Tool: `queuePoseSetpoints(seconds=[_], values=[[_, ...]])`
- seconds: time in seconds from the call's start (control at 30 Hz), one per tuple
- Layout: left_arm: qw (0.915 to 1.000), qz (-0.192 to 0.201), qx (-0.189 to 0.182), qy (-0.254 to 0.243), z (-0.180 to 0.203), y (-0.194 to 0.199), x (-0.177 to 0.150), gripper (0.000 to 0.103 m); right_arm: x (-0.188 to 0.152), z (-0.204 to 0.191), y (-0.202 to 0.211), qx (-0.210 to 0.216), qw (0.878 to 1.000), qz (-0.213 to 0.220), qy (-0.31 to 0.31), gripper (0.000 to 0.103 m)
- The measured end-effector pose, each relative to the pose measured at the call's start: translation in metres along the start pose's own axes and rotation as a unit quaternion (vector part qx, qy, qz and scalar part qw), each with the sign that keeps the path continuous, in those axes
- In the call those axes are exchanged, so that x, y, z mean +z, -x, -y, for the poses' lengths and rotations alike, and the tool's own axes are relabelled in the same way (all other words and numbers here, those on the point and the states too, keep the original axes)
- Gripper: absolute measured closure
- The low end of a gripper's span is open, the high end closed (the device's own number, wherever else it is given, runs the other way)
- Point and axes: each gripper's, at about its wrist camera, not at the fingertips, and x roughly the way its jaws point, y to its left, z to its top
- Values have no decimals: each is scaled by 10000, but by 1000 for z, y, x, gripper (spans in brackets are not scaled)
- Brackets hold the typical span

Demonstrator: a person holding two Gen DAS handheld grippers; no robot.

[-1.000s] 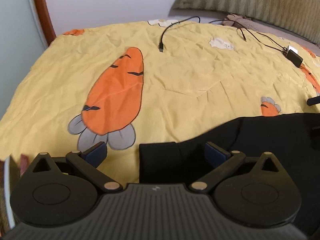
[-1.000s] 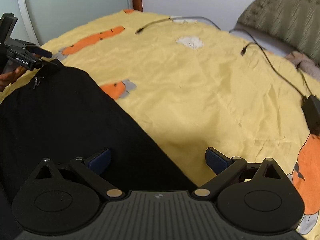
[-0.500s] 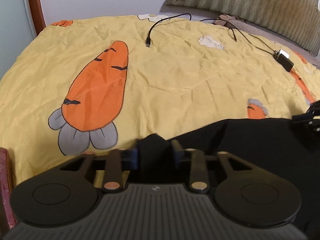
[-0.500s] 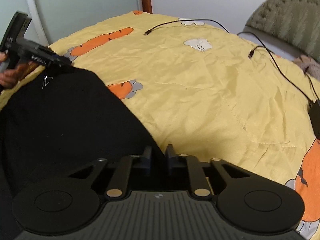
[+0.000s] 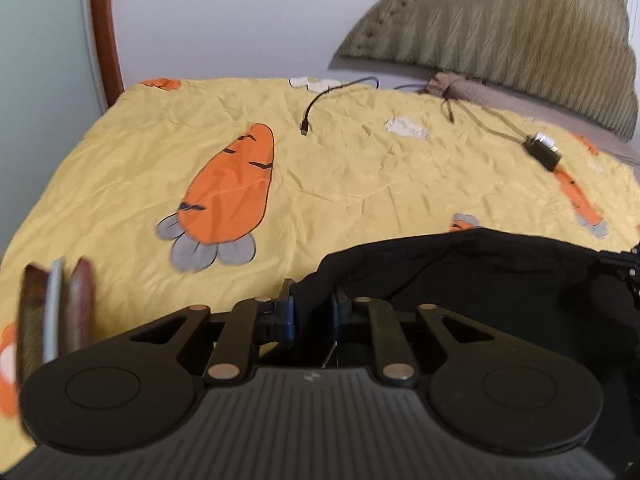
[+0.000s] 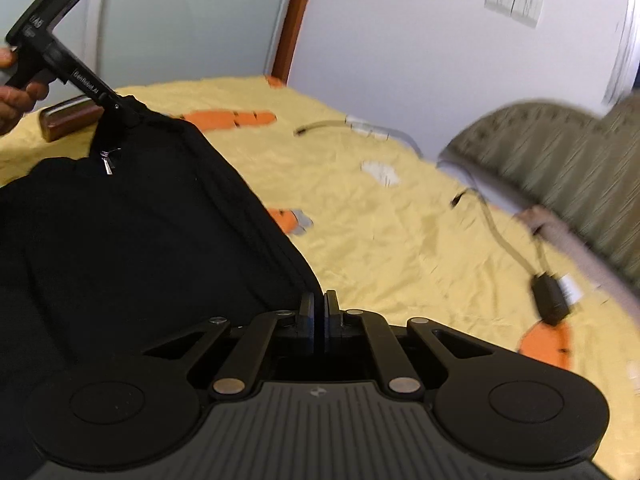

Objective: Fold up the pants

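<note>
Black pants [image 5: 480,280] lie on a yellow carrot-print bedspread [image 5: 360,184], their near edge raised off it. My left gripper [image 5: 312,304] has a bunched corner of the fabric between its blue pads, which press on it while the jaws are still closing. In the right wrist view the pants [image 6: 120,240] stretch away to the upper left. There the left gripper [image 6: 120,110], held by a hand [image 6: 16,92], pinches the far corner above a zipper pull [image 6: 107,160]. My right gripper [image 6: 320,308] is shut on the pants' near edge.
Charging cables [image 5: 320,100] and a black adapter [image 5: 542,154] lie on the far part of the bedspread, near a padded olive headboard [image 5: 500,28]. A brown case [image 5: 56,312] stands at the bed's left edge. A wooden door frame [image 5: 104,32] rises at the left.
Both grippers went from wide open to closed on the pants' edge. Both then rose, lifting that edge off the bedspread; the right wrist view also tilted.
</note>
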Motion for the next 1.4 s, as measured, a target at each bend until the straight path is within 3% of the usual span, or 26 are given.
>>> queuePoseSetpoints(seconds=[0.2, 0.4, 0.6, 0.77, 1.0, 1.13, 1.23, 1.27, 1.33, 1.4], values=[[9999, 141, 79, 60, -3, 66, -44, 88, -9, -52, 73, -119, 9994, 228, 211, 99], [9998, 176, 85, 105, -3, 114, -101, 92, -36, -111, 121, -46, 9992, 100, 387, 99], [9996, -101, 130, 227, -5, 134, -166, 98, -70, -146, 130, 101, 9993, -219, 283, 99], [9983, -369, 221, 383, -8, 131, -197, 102, -83, -162, 130, 43, 9987, -385, 341, 99], [9986, -351, 377, 141, -3, 142, -205, 102, -91, -165, 133, 28, 9985, -434, 328, 99], [9992, -80, 386, -80, 13, 159, -189, 102, -95, -174, 139, 14, 9979, -473, 432, 99], [9990, 104, 373, -233, 40, 160, -170, 96, -102, -176, 130, 23, 9973, -617, 394, 99], [9988, 146, 354, -302, 51, 156, -165, 87, -105, -176, 125, 83, 9970, -697, 316, 99], [9984, 61, 279, -485, 70, 140, -160, 81, -107, -177, 126, 8, 9978, -603, 288, 98], [9964, -181, 443, -698, 84, 119, -165, 81, -106, -173, 139, -26, 9990, -432, 55, 98]])
